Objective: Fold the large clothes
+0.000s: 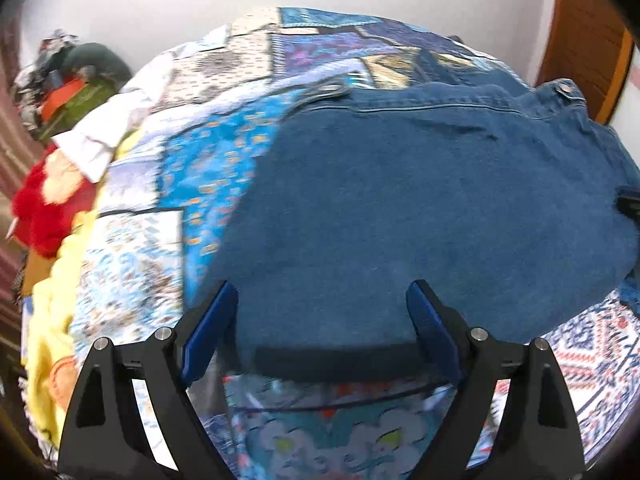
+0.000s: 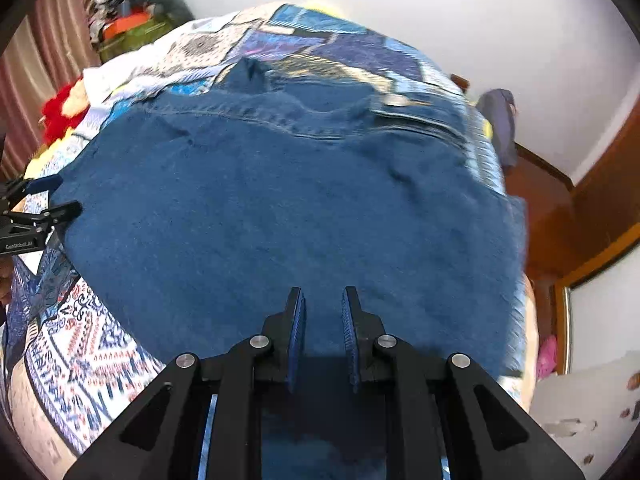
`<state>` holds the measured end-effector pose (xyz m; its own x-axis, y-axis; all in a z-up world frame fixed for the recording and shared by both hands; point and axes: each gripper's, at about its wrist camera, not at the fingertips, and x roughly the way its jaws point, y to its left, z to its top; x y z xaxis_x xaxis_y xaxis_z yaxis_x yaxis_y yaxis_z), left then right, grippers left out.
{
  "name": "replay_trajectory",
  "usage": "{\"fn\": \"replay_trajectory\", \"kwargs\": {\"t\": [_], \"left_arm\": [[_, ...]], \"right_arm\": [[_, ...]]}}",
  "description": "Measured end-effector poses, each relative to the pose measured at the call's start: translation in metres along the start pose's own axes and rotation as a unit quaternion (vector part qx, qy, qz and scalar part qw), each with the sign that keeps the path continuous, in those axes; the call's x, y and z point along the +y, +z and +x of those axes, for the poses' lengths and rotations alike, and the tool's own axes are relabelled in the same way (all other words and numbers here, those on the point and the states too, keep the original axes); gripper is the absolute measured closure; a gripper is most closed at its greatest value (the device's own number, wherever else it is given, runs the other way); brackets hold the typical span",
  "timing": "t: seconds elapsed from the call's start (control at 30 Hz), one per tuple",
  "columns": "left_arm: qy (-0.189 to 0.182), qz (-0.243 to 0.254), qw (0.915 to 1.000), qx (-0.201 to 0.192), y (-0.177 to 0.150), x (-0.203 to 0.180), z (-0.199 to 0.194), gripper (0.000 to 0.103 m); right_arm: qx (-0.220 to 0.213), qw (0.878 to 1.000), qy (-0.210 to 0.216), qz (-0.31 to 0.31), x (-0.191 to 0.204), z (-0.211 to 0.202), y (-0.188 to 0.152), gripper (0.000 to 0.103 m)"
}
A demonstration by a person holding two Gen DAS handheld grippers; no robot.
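A blue denim garment (image 1: 420,200) lies spread flat on a patchwork bedspread (image 1: 208,168), its seam and a metal button toward the far side. My left gripper (image 1: 320,300) hovers wide open over the garment's near edge, with cloth under the gap but neither pad touching it. It also shows at the left edge of the right wrist view as the left gripper (image 2: 52,200). My right gripper (image 2: 323,312) is shut to a narrow slit above the middle of the denim (image 2: 280,208). I see no fold pinched between its pads.
A heap of clothes (image 1: 68,84) sits at the far left corner of the bed. Red and yellow cloth (image 1: 48,216) lies along the left side. A wooden door frame (image 2: 600,216) and white walls stand to the right, beyond the bed's edge.
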<state>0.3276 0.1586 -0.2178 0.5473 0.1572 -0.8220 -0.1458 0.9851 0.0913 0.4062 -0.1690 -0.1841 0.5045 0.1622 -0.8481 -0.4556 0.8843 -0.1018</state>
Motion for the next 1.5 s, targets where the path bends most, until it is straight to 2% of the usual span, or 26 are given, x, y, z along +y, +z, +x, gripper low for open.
{"fn": "replay_trajectory", "kwargs": {"t": [0.1, 0.17, 0.23, 0.3, 0.4, 0.5, 0.6, 0.77, 0.87, 0.97, 1.0, 1.03, 1.07, 1.1, 1.17, 1.27, 1.33, 1.37, 1.4, 1.43, 1.47, 1.5], "left_arm": [[0.02, -0.031, 0.9993, 0.001, -0.007, 0.023, -0.004, 0.014], [0.035, -0.064, 0.9973, 0.009, -0.014, 0.044, -0.005, 0.014], [0.035, -0.085, 0.9957, 0.01, -0.021, 0.06, -0.009, 0.014], [0.043, -0.107, 0.9933, 0.008, -0.026, 0.072, -0.016, 0.015], [0.05, -0.14, 0.9889, -0.008, -0.032, 0.086, -0.032, 0.015], [0.023, -0.181, 0.9832, -0.015, -0.037, 0.092, -0.043, 0.015], [-0.026, -0.22, 0.9751, -0.009, -0.041, 0.091, -0.048, 0.014], [-0.116, -0.25, 0.9611, 0.019, -0.042, 0.068, -0.038, 0.014], [-0.174, -0.275, 0.9443, 0.05, -0.047, 0.054, -0.02, 0.014], [-0.23, -0.3, 0.9223, 0.079, -0.05, 0.043, 0.001, 0.015], [-0.26, -0.312, 0.9095, 0.086, -0.051, 0.041, 0.009, 0.015], [-0.305, -0.333, 0.8871, 0.095, -0.052, 0.039, 0.019, 0.015], [-0.33, -0.347, 0.8723, 0.099, -0.052, 0.038, 0.027, 0.015], [-0.341, -0.359, 0.8631, 0.1, -0.051, 0.037, 0.032, 0.015], [-0.343, -0.367, 0.8604, 0.084, -0.045, 0.039, 0.038, 0.016], [-0.333, -0.381, 0.8595, 0.071, -0.033, 0.042, 0.051, 0.016], [-0.323, -0.394, 0.8579, 0.064, -0.026, 0.046, 0.062, 0.02], [-0.318, -0.395, 0.8596, 0.061, -0.021, 0.048, 0.066, 0.026], [-0.306, -0.391, 0.8662, 0.058, -0.017, 0.048, 0.071, 0.033], [-0.284, -0.377, 0.8801, 0.052, -0.013, 0.047, 0.075, 0.044], [-0.281, -0.375, 0.8819, 0.049, -0.012, 0.047, 0.078, 0.047], [-0.279, -0.386, 0.878, 0.045, -0.013, 0.049, 0.08, 0.048]], "right_arm": [[-0.006, 0.998, -0.058, 0.004, -0.019, -0.014, -0.008, 0.089], [-0.009, 0.999, -0.047, 0.012, -0.03, -0.021, -0.014, 0.089], [-0.008, 0.999, -0.035, 0.025, -0.037, -0.026, -0.017, 0.089], [-0.01, 0.999, -0.04, 0.031, -0.041, -0.029, -0.018, 0.089], [-0.01, 0.997, -0.069, 0.036, -0.039, -0.036, -0.018, 0.089], [-0.018, 0.997, -0.063, 0.042, -0.036, -0.042, -0.014, 0.089], [-0.036, 0.997, -0.041, 0.049, -0.027, -0.051, -0.006, 0.089], [-0.051, 0.997, 0.025, 0.051, 0.002, -0.053, 0.014, 0.088], [-0.043, 0.996, 0.062, 0.038, 0.028, -0.042, 0.023, 0.088], [-0.025, 0.997, 0.07, 0.012, 0.052, -0.02, 0.029, 0.089], [-0.017, 0.997, 0.07, 0.006, 0.057, -0.012, 0.029, 0.089], [-0.005, 0.997, 0.073, 0.002, 0.061, -0.002, 0.028, 0.088], [0.017, 0.996, 0.09, 0.008, 0.066, 0.013, 0.025, 0.088], [0.029, 0.995, 0.098, 0.017, 0.066, 0.021, 0.022, 0.088], [0.013, 0.995, 0.092, 0.031, 0.069, 0.025, 0.015, 0.088], [0.01, 0.996, 0.087, 0.011, 0.072, 0.025, 0.015, 0.088], [0.01, 0.995, 0.095, 0.017, 0.069, 0.026, 0.014, 0.088], [0.011, 0.995, 0.101, 0.023, 0.067, 0.026, 0.014, 0.088], [0.011, 0.994, 0.105, 0.025, 0.065, 0.026, 0.014, 0.088], [0.011, 0.994, 0.109, 0.026, 0.064, 0.026, 0.014, 0.088], [0.01, 0.993, 0.114, 0.028, 0.063, 0.026, 0.014, 0.088], [0.01, 0.992, 0.119, 0.029, 0.064, 0.027, 0.014, 0.088]]}}
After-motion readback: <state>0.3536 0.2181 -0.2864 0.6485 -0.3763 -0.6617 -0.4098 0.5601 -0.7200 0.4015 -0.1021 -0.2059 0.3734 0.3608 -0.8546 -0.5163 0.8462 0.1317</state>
